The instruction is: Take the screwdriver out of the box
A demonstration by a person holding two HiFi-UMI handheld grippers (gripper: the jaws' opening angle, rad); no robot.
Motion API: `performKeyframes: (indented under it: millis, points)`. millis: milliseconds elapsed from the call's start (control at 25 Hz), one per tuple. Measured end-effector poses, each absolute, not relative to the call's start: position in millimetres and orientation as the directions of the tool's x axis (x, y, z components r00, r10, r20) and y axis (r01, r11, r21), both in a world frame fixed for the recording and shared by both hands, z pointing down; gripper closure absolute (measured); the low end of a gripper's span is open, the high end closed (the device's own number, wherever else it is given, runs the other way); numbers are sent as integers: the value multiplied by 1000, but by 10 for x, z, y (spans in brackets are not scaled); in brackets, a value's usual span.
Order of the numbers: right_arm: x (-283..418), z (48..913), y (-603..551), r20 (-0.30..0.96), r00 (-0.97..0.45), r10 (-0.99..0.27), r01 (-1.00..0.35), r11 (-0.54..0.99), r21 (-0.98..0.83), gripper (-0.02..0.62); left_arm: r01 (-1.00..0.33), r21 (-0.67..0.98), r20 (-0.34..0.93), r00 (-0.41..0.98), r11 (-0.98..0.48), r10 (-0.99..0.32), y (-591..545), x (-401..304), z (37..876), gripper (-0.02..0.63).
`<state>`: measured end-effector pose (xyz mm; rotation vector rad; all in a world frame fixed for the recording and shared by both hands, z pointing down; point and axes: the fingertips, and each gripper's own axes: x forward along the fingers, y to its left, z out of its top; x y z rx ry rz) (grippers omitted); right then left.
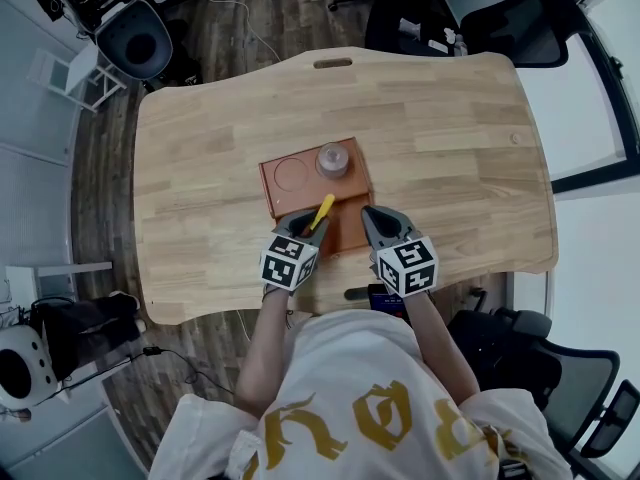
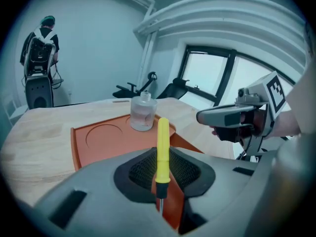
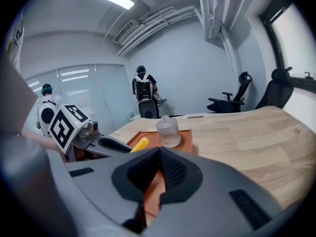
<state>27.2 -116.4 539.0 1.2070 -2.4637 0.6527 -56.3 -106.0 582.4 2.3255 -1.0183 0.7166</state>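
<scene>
The screwdriver (image 1: 322, 211) has a yellow handle and a thin metal shaft. My left gripper (image 1: 308, 230) is shut on it near the black collar, the handle (image 2: 163, 147) pointing away from me, above the near end of the orange box (image 1: 300, 193). In the right gripper view the handle tip (image 3: 139, 144) shows beyond the left gripper (image 3: 106, 144). My right gripper (image 1: 373, 218) hangs just right of the box's near corner, its jaws (image 3: 160, 152) shut with nothing between them. It also shows at the right in the left gripper view (image 2: 222, 116).
A clear lidded jar (image 1: 333, 160) stands in the box's far right corner, beside a round recess (image 1: 291, 173). The box lies mid-table on the wooden table (image 1: 450, 138). Office chairs (image 1: 520, 18) stand beyond the far edge. People stand at the back of the room (image 3: 143, 90).
</scene>
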Motion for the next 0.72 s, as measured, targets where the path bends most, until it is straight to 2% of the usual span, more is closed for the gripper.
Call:
performKeyframes:
  millis: [400, 720]
  points:
    - [165, 5314, -1068, 451, -589, -670, -802, 555, -222, 584, -782, 255, 514, 608, -568, -606, -1063, -624, 5451, 529]
    - [246, 5203, -1056, 425, -534, -731, -840, 514, -173, 584, -813, 276, 438, 581, -513, -686, -1027, -825, 5254, 529]
